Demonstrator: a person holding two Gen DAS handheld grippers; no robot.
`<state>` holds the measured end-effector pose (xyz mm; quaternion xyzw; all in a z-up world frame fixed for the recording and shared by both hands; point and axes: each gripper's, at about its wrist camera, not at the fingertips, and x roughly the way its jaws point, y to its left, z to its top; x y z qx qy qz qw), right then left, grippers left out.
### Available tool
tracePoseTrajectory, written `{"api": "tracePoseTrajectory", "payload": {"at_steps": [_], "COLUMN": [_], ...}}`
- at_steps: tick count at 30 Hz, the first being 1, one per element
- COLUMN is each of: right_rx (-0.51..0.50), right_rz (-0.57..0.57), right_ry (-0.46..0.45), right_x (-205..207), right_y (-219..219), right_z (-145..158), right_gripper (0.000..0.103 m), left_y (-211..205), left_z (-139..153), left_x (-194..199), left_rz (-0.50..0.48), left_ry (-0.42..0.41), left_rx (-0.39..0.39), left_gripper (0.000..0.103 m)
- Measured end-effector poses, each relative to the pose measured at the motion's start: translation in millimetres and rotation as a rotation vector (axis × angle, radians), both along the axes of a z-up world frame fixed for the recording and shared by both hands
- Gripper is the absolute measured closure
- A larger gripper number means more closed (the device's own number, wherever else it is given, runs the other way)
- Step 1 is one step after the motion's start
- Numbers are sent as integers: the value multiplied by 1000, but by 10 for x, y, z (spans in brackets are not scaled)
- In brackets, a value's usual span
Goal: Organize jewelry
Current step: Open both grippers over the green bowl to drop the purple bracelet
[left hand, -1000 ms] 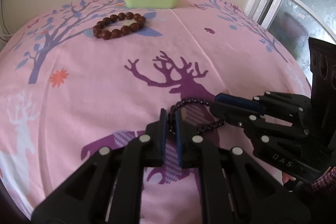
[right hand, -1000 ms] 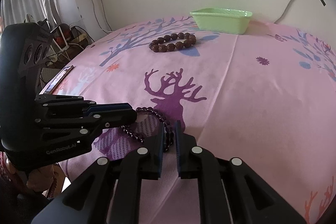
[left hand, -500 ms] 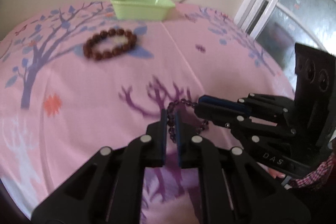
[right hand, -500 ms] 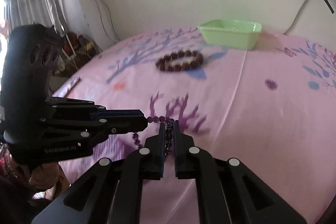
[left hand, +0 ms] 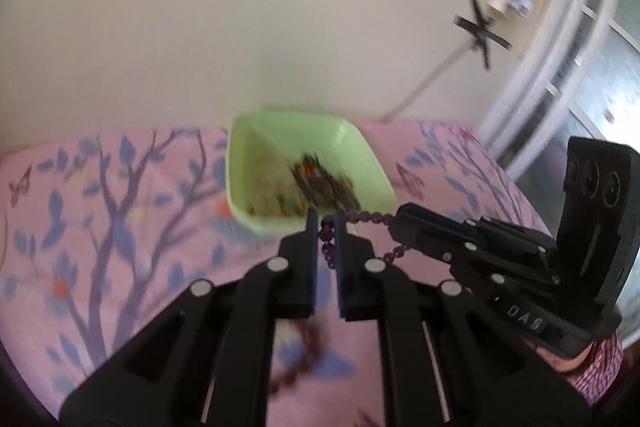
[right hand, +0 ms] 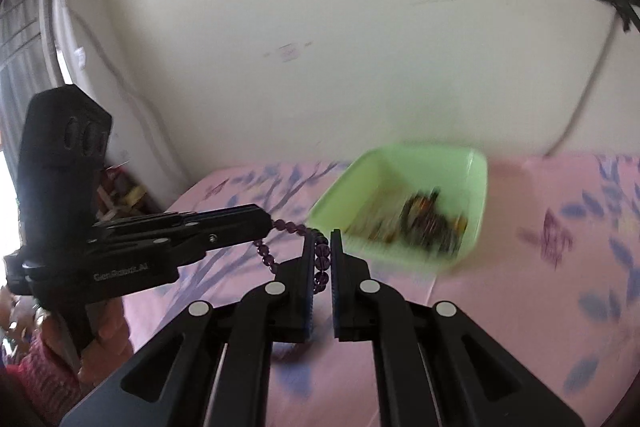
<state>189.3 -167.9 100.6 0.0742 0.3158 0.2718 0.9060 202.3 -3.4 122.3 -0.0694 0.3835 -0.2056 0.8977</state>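
Cream wall (left hand: 280,27) rises behind a tabletop under a pink cloth (left hand: 120,227) printed with purple trees; black tape crosses (left hand: 482,37) pin a cable to the wall, and a white window frame (left hand: 560,75) stands past the right edge. On the floor off the left edge some clutter (right hand: 120,195) shows, too blurred to name.

From the left, the left gripper (right hand: 266,225) reaches in, fingers closed on one end of a purple bracelet (right hand: 322,255). In its own view the left gripper (left hand: 327,225) shows beads pinched between its fingers. The bracelet (left hand: 360,219) hangs clear of the cloth, strung taut between the two grippers, with a loose loop sagging below the line. The right gripper (right hand: 320,239) holds the other end, fingers closed on the beads; in the left view the right gripper (left hand: 396,221) comes in from the right side. A hand in a red checked sleeve (left hand: 592,367) carries it.

Just beyond the beads sits a green tray (left hand: 248,155) near the far edge by the wall, and it holds blurred jewelry (left hand: 316,187). The tray (right hand: 476,187) lies slightly right of the right fingers. The bracelet is just in front of the tray's near rim, not in it.
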Motion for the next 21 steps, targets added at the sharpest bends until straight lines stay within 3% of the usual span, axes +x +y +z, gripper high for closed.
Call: {"api": "tracePoseTrajectory", "payload": {"at_steps": [4,6,9,12,15,21], "right_rx": [8,-2,-14,79,93,68], "right_rz": [-52,-84,-156,-159,-136,-92], "right_ry": [12,44,106,100,84,176], "right_x": [490,710,821,553,157,-659], "right_y": [-17,-27,-118,-262,-293,-225], "right_z": [-41,-176,-353,-414,-475,-768], "right_gripper": [103,103,103,103,103,103], "left_y": [-90,-169,-191,-40,1,-66], "left_z": [-3,-80,-232,-257,-302,-611], "left_x": [442,578,674,405,-19,-849], "left_rz": [26,26,52,70,110,150], "left_ry": [-8,4,40,18,-15,-5], "left_rx": [25,53,98,87,153,219], "left_gripper": [95,76,71,71,71,71]}}
